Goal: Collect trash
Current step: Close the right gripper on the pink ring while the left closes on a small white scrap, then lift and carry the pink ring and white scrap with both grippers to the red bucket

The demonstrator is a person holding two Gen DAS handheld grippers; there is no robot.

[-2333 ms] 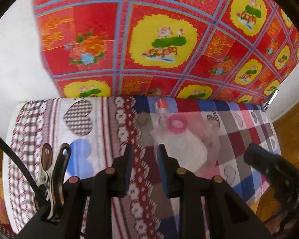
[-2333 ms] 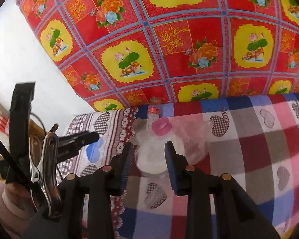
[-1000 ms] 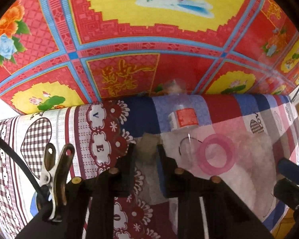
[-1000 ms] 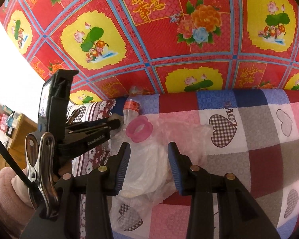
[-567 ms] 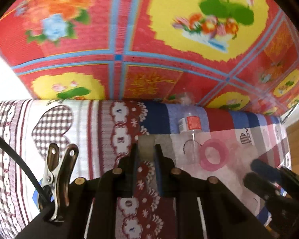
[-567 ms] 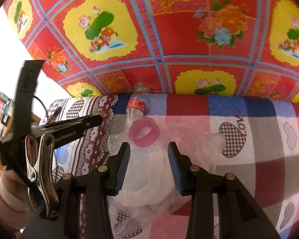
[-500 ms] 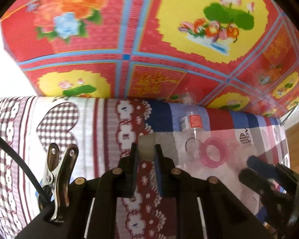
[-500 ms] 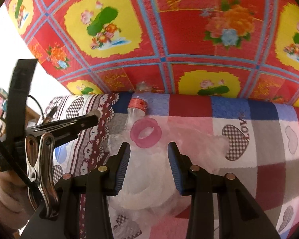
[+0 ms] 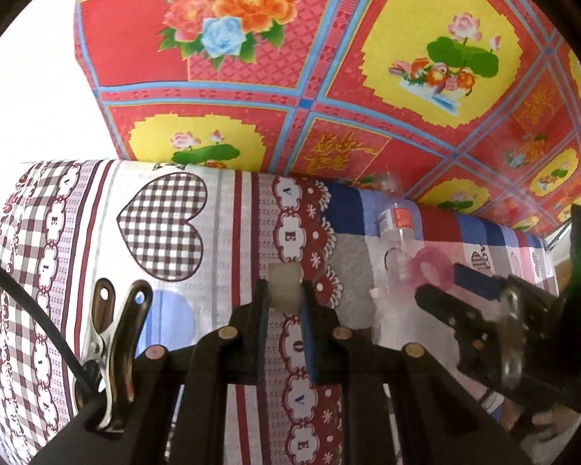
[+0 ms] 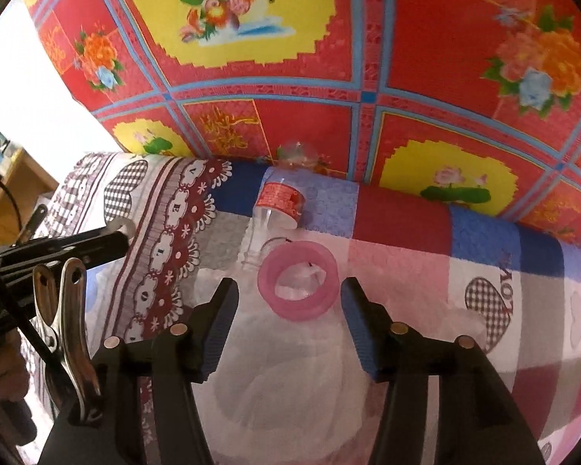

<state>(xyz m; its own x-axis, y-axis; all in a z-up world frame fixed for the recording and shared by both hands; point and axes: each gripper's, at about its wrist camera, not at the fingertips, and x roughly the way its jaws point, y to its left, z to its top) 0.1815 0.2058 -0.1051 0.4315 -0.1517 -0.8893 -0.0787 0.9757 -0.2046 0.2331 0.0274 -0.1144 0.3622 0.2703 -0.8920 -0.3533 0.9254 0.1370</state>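
A patchwork bedsheet (image 10: 484, 271) with checked hearts is covering the surface from 3 to 9 o'clock. A red floral cloth (image 10: 368, 58) with yellow panels is rising behind it at 12 o'clock, and a wooden shelf (image 10: 15, 190) is showing at 9 o'clock.

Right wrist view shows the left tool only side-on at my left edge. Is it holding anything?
Observer: Yes. The left tool is shut on a small whitish translucent piece.
Operator: What lies behind that piece in its own view?
Observer: The bedsheet, at its maroon lace-print stripe, with the plastic bottle off to the right.
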